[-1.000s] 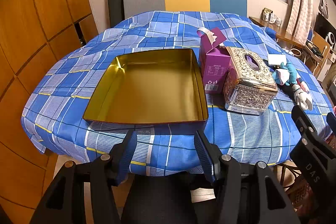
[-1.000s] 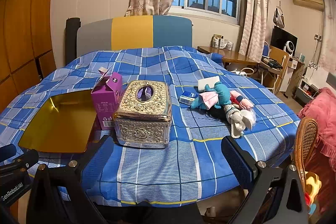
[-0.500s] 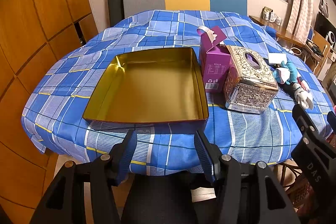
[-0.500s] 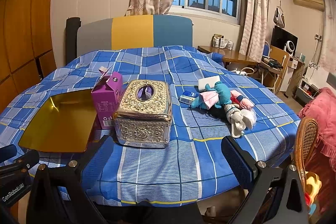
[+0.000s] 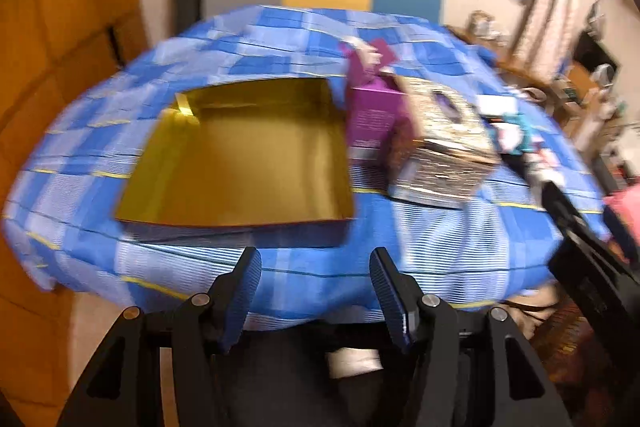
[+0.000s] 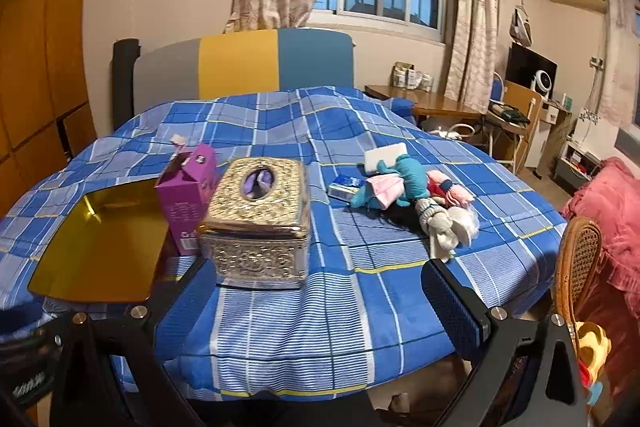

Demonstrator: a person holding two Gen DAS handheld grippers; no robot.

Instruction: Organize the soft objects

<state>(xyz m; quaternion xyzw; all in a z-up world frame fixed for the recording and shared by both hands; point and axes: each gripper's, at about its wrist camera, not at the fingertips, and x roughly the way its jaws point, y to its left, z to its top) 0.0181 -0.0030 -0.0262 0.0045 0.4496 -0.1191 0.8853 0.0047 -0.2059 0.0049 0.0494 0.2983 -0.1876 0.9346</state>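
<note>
A pile of soft things lies on the right of the table: a teal plush toy [image 6: 404,179], a pink cloth [image 6: 386,187], a red-pink roll [image 6: 450,189] and a grey-white sock [image 6: 442,227]. In the blurred left wrist view the pile [image 5: 516,139] shows only partly behind the silver box. An empty gold tin tray [image 5: 240,159] [image 6: 100,247] sits on the left. My left gripper [image 5: 315,291] is open and empty before the table's front edge. My right gripper [image 6: 320,307] is open wide and empty, short of the pile.
A purple carton [image 6: 186,195] [image 5: 370,115] and an ornate silver tissue box [image 6: 260,219] [image 5: 444,147] stand between tray and pile. A white pack [image 6: 386,155] and a small blue packet [image 6: 344,185] lie by the toys. A wicker chair [image 6: 580,267] stands at right.
The left wrist view has gone blurred and shifted, so the left gripper is moving; the table sits slightly farther in it. The right gripper has edged a little toward the table. Nothing was grasped.
</note>
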